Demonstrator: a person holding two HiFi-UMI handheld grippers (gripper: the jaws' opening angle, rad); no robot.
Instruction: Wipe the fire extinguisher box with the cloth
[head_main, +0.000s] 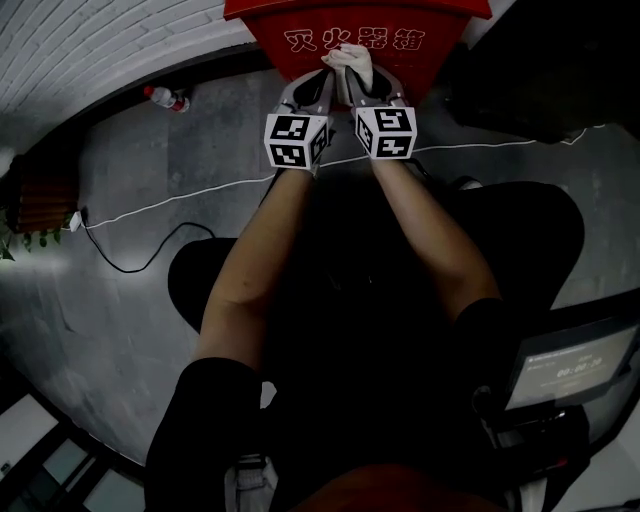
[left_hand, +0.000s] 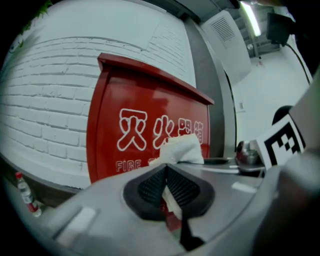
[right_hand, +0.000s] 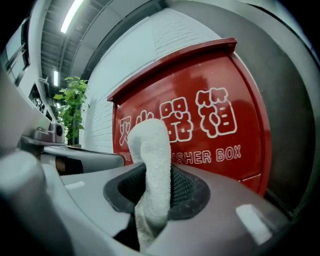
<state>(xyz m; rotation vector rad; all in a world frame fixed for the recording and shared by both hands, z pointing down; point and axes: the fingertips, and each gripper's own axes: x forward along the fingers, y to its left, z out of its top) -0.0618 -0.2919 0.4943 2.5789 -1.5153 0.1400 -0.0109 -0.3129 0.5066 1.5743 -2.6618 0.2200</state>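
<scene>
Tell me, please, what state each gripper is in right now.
Left gripper: closed on the cloth.
Right gripper: closed on the cloth too.

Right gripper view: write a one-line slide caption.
Right gripper shut on a white cloth, facing the red fire extinguisher box.

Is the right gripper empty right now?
No, the right gripper is shut on the white cloth, which sticks up between its jaws.

A white brick wall (left_hand: 45, 100) meets a grey concrete floor (head_main: 130, 300) crossed by a white cable (head_main: 180, 203), under a ceiling strip light (right_hand: 72, 14)
</scene>
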